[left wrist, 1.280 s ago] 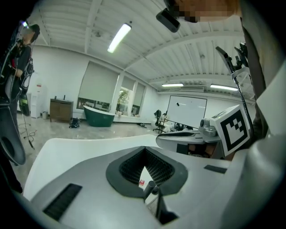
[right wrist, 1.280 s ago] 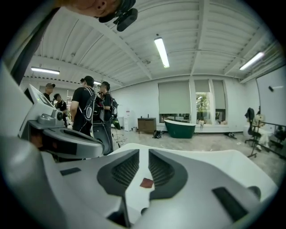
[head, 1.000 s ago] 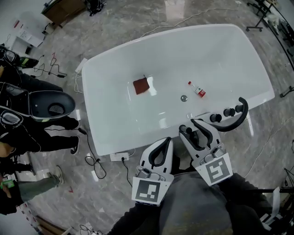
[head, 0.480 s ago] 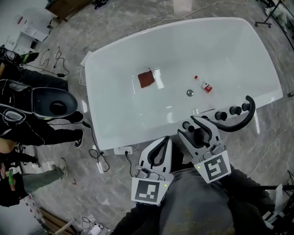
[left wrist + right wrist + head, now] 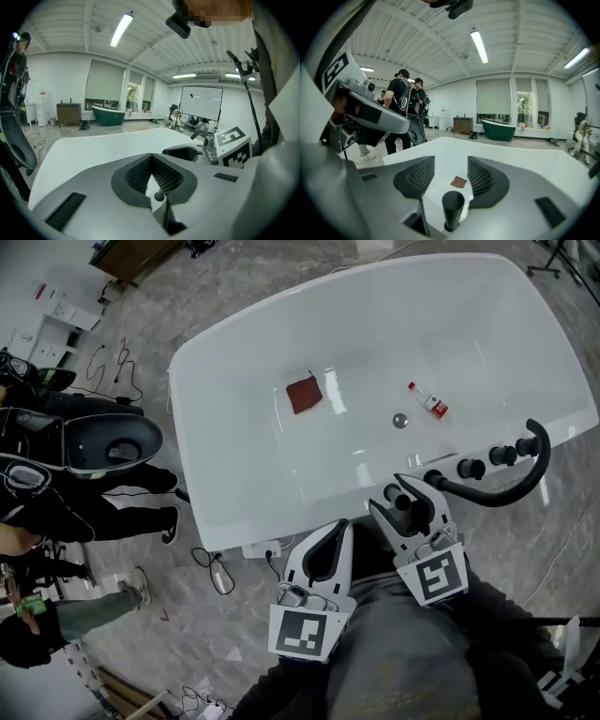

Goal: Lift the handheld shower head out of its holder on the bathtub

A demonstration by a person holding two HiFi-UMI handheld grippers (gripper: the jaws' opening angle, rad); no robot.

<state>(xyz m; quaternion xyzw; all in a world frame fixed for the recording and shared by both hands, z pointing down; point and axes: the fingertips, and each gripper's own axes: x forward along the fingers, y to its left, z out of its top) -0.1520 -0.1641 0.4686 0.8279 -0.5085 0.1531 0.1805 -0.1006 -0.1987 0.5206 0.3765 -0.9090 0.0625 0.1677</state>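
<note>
Right gripper view shows my right gripper point(image 5: 451, 165) spread to its widest, its jaws having just been opening. The handheld shower head point(image 5: 452, 206) stands between them as a black upright cylinder, and neither pad touches it. Past the jaws lies the white bathtub point(image 5: 534, 164), with a brown cloth point(image 5: 459, 182) flat on its floor.

From the head view, the right gripper point(image 5: 392, 495) sits at the tub's near rim, straddling the shower head point(image 5: 404, 504). Just to its right, a black curved pipe point(image 5: 511, 491) sweeps along the rim and hooks upward, with three dark knobs point(image 5: 503, 455) in a row beside it. Inside the bathtub point(image 5: 234, 446) are the brown cloth point(image 5: 303, 393), a small bottle point(image 5: 428, 399) lying on its side, and the drain point(image 5: 400, 420).

My left gripper point(image 5: 340, 526) hangs just left of the right one, short of the rim. In the left gripper view its tips point(image 5: 151, 158) meet and it holds nothing.

People point(image 5: 56, 512) stand on the floor left of the tub.
</note>
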